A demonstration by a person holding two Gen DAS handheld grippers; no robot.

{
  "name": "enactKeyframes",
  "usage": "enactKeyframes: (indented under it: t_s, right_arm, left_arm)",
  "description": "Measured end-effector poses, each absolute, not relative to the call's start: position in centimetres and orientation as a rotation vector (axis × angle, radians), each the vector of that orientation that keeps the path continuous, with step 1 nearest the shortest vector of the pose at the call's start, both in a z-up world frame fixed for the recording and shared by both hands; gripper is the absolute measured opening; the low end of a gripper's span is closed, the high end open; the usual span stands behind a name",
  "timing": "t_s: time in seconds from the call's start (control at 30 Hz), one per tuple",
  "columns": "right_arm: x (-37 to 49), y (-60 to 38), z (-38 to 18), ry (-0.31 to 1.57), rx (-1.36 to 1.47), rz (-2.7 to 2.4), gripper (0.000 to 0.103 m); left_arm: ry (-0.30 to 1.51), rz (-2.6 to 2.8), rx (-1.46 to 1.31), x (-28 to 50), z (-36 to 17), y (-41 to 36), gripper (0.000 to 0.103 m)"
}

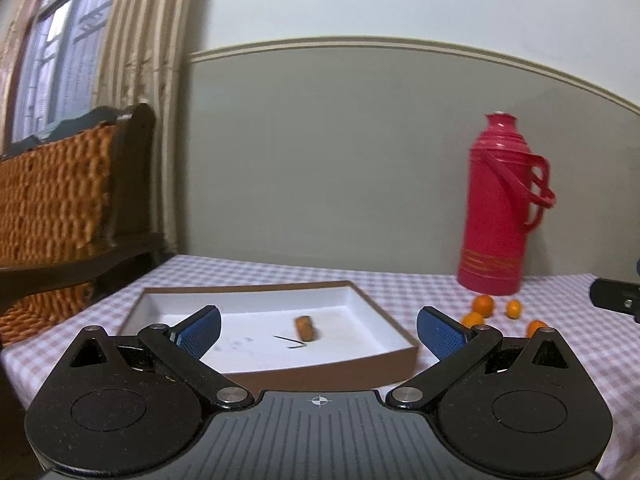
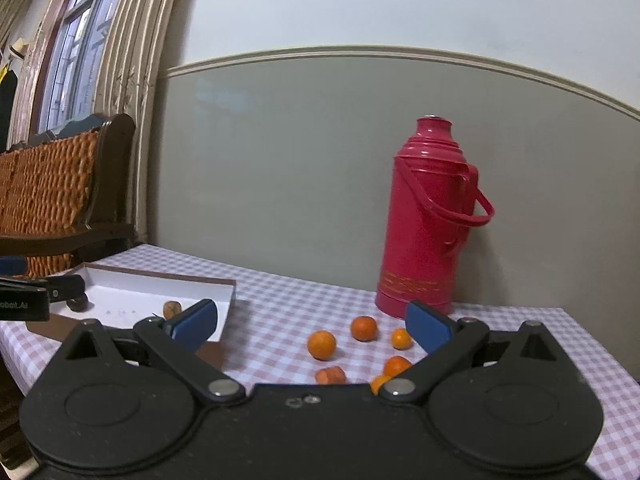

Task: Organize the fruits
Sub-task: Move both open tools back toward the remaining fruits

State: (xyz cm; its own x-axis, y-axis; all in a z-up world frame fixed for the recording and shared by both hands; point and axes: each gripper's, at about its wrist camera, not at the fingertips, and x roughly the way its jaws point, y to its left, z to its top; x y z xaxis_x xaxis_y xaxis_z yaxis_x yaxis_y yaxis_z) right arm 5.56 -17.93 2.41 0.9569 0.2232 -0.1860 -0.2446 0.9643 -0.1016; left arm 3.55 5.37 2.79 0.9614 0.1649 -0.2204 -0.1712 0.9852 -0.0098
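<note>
Room's lit soft & even, w/ pale daylight coming thru the window (image 1: 52,60) at far left, so shadows under the oranges (image 2: 322,345) are lying faint on the checked cloth (image 2: 280,304). Left wrist view is smearing w/ motion: the red thermos (image 1: 498,208) & the small fruit in the tray (image 1: 306,328) are looking blurred, while right wrist view is staying sharper. Fisheye is bending the wall rail (image 2: 360,52) into an arc, corners going black, slight sheen showing on the thermos.

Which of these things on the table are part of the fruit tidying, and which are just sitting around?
Part of the job: loose oranges, shallow box, the fruit already in it.

Just lying about: red thermos, wicker chair, curtain.
</note>
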Motion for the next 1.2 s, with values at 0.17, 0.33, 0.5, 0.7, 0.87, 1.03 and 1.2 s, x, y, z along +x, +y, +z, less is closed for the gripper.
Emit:
enactKeyframes:
  t_s: [0.17,0.33,0.5,0.7,0.87,1.03,1.2]
  right_arm:
    - [6.0,-18.9,1.8,0.202,-0.131,0.201,0.092]
    - [6.5,-19.6,1.1,0.225,-0.136,0.178,0.089]
    - [7.6,-19.7,0.0,0.247,-0.173,0.156,0.089]
    - [9.4,-20.7,-0.8,0.278,-0.146,0.128,0.086]
    - [11.3,-21.8,-2.2,0.325,-0.135,0.091,0.081]
    - [12.6,-22.1,-3.6,0.388,-0.139,0.079,0.075]
    - [13.2,-22.1,-4.4,0.407,-0.136,0.082,0.068]
  left_arm:
    - [0.235,0.13,-0.036,4.3,2.4,3.5,0.103]
    - [0.25,0.088,-0.044,5.1,1.8,2.0,0.103]
    - [0.277,0.054,-0.012,6.5,1.0,0.1,0.103]
    - [0.297,0.025,0.026,8.2,0.3,-1.8,0.103]
    - [0.321,0.007,0.041,9.3,-0.5,-3.0,0.103]
    - [0.356,-0.016,0.06,10.9,-1.7,-4.7,0.102]
    - [0.392,-0.031,0.074,12.0,-2.5,-5.7,0.097]
